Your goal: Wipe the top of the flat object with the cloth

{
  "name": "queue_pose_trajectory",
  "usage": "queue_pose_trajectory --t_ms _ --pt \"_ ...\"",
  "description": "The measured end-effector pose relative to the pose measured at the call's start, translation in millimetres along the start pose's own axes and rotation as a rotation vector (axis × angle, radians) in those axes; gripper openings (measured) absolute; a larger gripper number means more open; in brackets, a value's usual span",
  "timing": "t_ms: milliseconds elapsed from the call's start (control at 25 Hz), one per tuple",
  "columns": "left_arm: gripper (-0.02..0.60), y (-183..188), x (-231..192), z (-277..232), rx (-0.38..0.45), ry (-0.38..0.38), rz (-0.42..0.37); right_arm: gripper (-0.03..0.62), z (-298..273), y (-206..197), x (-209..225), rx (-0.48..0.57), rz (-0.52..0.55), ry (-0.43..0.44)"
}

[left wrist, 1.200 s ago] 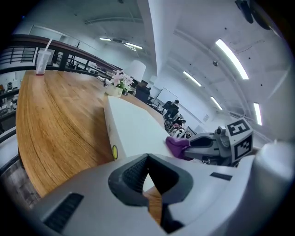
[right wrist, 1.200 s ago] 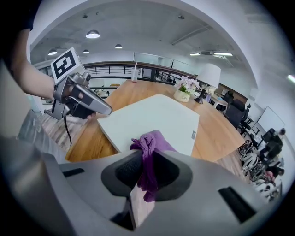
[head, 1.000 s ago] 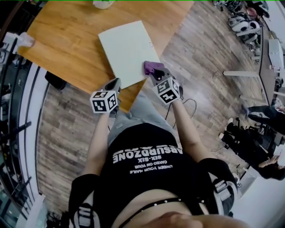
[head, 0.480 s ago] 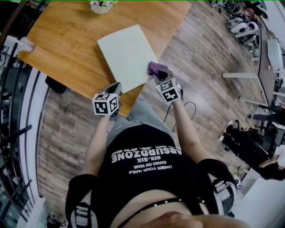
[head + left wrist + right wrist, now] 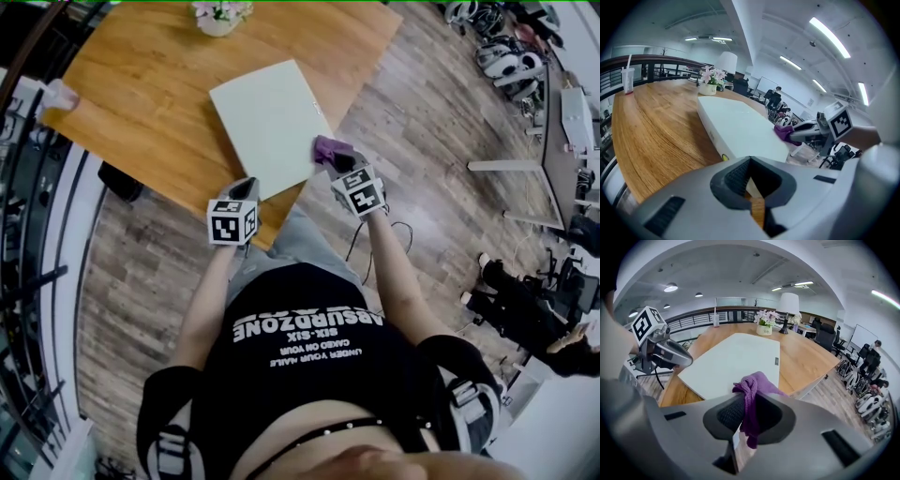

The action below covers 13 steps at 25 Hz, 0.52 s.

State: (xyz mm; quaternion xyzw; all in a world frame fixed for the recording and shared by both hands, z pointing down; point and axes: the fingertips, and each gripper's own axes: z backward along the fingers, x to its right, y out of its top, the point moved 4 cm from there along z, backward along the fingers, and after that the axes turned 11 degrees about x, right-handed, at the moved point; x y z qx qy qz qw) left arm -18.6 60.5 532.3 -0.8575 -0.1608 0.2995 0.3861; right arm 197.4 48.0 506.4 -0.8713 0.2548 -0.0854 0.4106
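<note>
I'm clamping the cloth (image 5: 752,385) in my right hand-held gripper (image 5: 336,161) beside the board's (image 5: 267,117) near corner, with my left hand-held gripper (image 5: 246,186) closed and empty. I'm planning flat, overlapping strokes.

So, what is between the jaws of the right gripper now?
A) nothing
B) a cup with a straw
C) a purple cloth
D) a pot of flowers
C: the right gripper view shows the right gripper shut on a purple cloth, by the near edge of the flat white object.

flower pot (image 5: 218,21): cut by top edge | label (image 5: 776,361) on flat object (image 5: 731,363): unreadable
</note>
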Motion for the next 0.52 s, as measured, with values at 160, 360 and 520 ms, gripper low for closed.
queue_pose_trajectory --t_ms 160,360,520 --pt "0.017 0 -1 3 0.009 0.000 0.014 0.063 0 1 -3 0.000 0.000 -0.010" --pt "0.017 1 -5 0 0.016 -0.005 0.023 0.063 -3 2 -3 -0.005 0.018 -0.025" --pt "0.017 13 -24 2 0.069 0.003 0.095 0.063 -21 19 -2 0.028 0.044 -0.035"
